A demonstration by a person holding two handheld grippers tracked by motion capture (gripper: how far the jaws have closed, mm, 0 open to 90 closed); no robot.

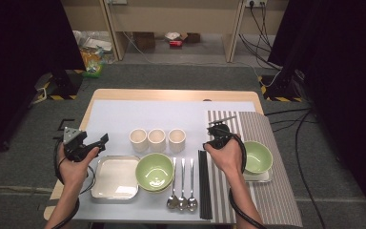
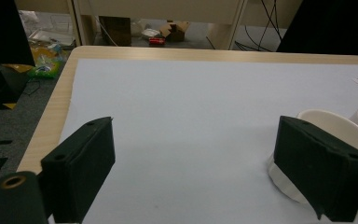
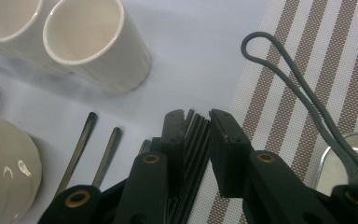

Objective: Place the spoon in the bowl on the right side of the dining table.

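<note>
A: Black chopsticks lie at the lower centre of the right gripper view, along the edge where the striped placemat meets the pale tabletop. The right gripper has its fingers around them, a little apart, not pressing yet as far as I can tell.

B: Probably lined up along the bundle so it can pinch them lengthwise. And the left gripper?

A: Fingers wide open, nothing between them, hovering at centre left of the high view beside a cream cup, seemingly waiting
</note>
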